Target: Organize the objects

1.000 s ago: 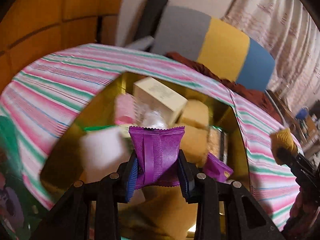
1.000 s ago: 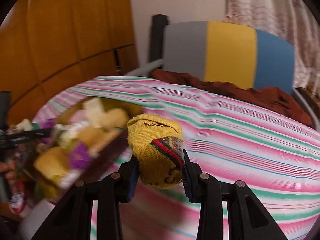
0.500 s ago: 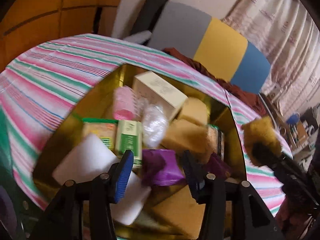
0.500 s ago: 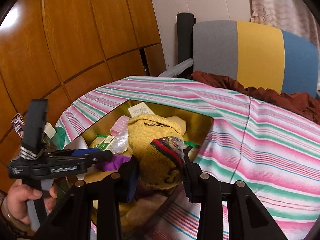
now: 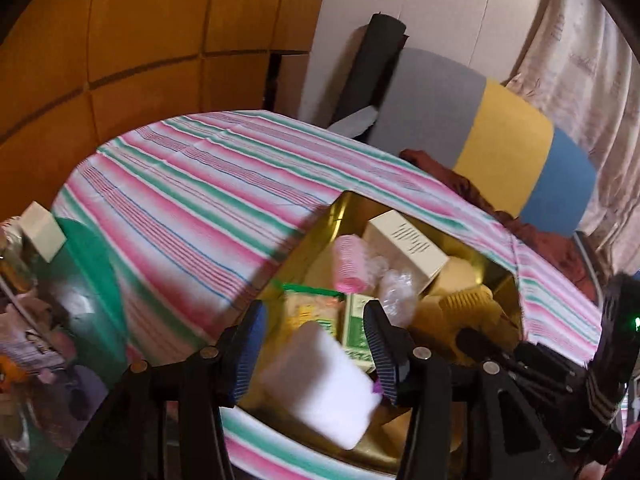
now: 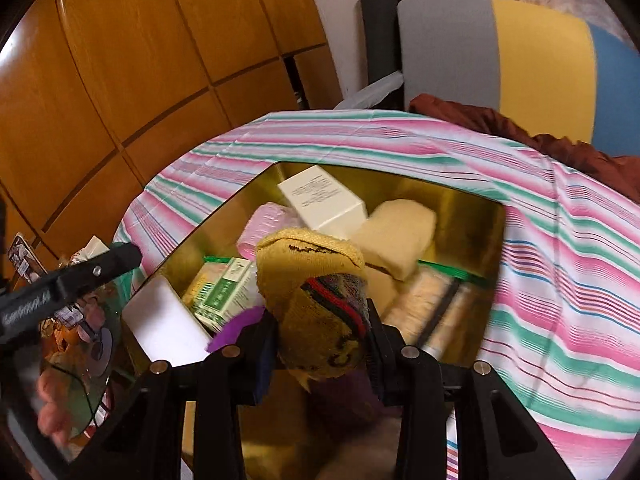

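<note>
A knitted yellow sock with red-and-green band [image 6: 320, 300] is gripped by the right gripper [image 6: 320, 344], its jaws opening, over the gold rectangular tin [image 6: 468, 208]; the left gripper [image 5: 316, 344] is held wide, empty.

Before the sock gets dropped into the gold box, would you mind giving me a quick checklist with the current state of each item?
1. Right gripper holds the yellow sock: ok, though its jaws are starting to open.
2. Sock is above the gold box: ok.
3. Left gripper is open and holds nothing: ok.
4. Left gripper clear of the drop spot: cannot tell.
5. Free room in the box: not ok; the cream carton, white block and green packet crowd it.
</note>
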